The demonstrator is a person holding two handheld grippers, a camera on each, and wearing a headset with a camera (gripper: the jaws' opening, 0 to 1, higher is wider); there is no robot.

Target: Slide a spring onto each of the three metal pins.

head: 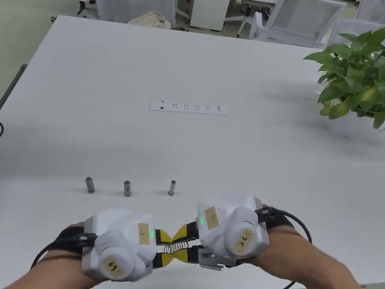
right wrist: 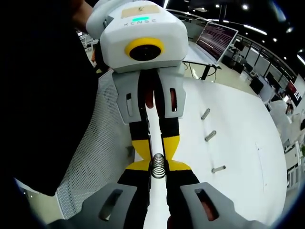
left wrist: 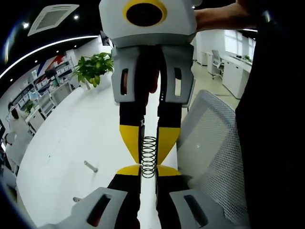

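Head view gives you the power strip (head: 186,108) as landmark. On its near side, from left to right, stand the left pin (head: 90,185), the middle pin (head: 127,188) and the right pin (head: 172,188). The first two look thick and coiled, so I judge that each one already carries its coil. The right pin looks thin and bare. Farther from the power strip, close to you, the left gripper (head: 165,247) and the right gripper (head: 185,244) meet tip to tip. Each claw pinches one end of the spring (head: 175,245), which I believe is for the bare pin.

The left claw (head: 163,247) and right claw (head: 187,242) hide the spring (head: 176,246) ends.
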